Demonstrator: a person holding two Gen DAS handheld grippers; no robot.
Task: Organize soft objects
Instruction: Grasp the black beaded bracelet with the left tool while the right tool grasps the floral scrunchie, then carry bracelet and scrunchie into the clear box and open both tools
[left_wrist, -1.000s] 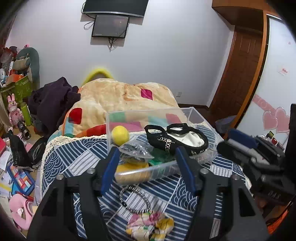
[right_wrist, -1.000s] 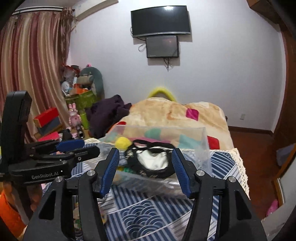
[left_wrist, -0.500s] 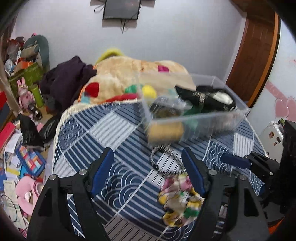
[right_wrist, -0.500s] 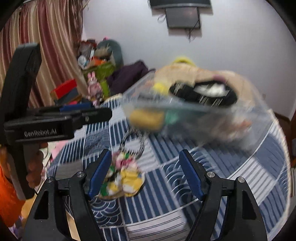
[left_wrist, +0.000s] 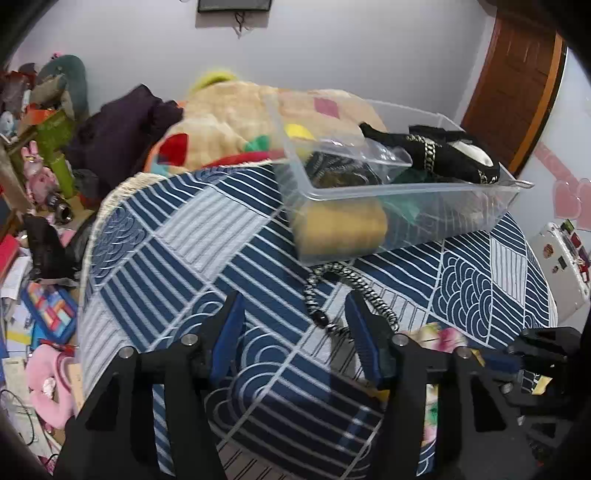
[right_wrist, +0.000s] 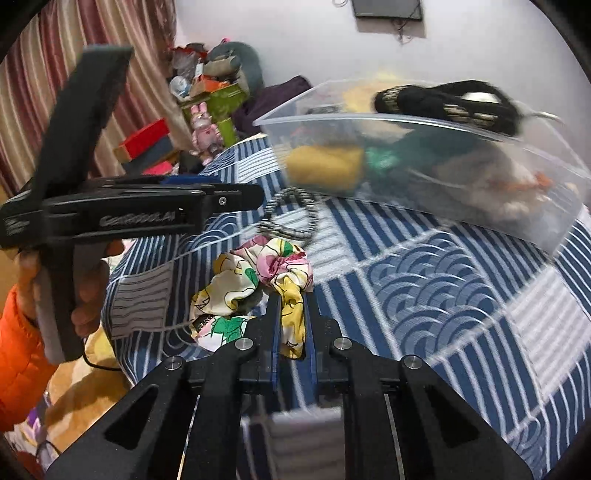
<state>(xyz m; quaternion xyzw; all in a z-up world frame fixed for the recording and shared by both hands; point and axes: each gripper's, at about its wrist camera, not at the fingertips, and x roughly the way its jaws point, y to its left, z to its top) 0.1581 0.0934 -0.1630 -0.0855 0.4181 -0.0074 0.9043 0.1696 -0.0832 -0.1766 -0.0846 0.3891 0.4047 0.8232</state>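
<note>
The right gripper (right_wrist: 290, 314) has its blue pads drawn close on a yellow fold of the floral scrunchie (right_wrist: 255, 280), which lies on the blue patterned tablecloth (right_wrist: 424, 295) at the near left. The bulk of the fabric sits free beyond the fingertips. The left gripper (left_wrist: 295, 325) stands apart and empty, near the black-and-white coiled hair tie (left_wrist: 347, 284), which lies just beside the near wall of the clear plastic bin (left_wrist: 406, 199).

Judgement: the step in hand is lifting the scrunchie for transfer to the bin at the far right. The grip takes only an edge fold, so slippage is likely. Recommend keeping the pads clamped, raising straight up until the trailing fabric clears the cloth, and carrying high enough to pass the bin's rim. The black shoe (right_wrist: 450, 103) already fills the far side; release over the open part.
</note>
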